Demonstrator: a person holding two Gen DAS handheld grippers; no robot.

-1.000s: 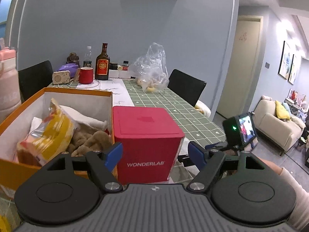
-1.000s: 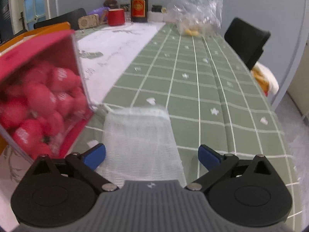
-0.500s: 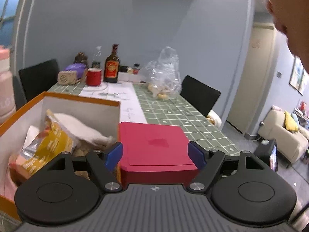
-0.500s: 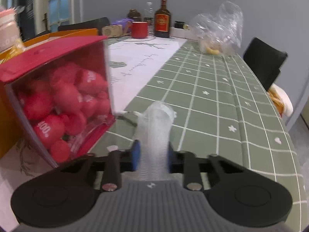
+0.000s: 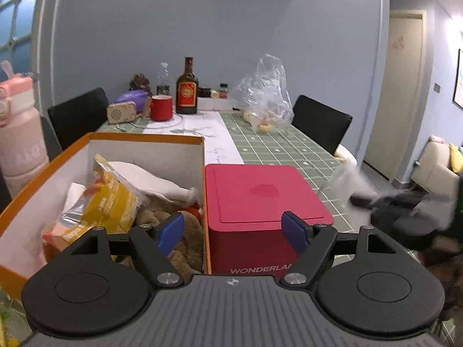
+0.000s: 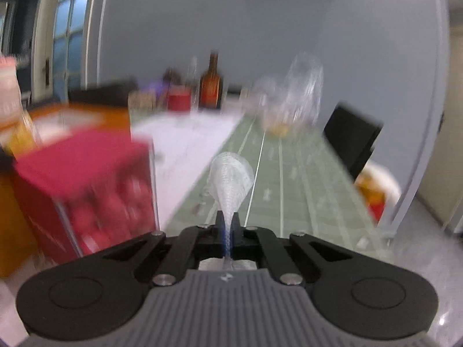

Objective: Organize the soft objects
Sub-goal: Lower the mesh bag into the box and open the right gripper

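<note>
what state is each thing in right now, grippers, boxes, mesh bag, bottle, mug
right gripper: shut on the white mesh bag
white mesh bag: pinched, fanning out past the fingers
left gripper: open, holding nothing
red box: lid closed, upright
orange box: open, holding a yellow snack bag and plush items
brown bottle: upright
red mug: upright

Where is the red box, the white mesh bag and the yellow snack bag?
red box (image 5: 260, 199): left wrist view, on its flat lid.
white mesh bag (image 6: 231, 177): right wrist view, on the fanned-out part above the shut fingers.
yellow snack bag (image 5: 108, 202): left wrist view, on its yellow front, inside the orange box.
</note>
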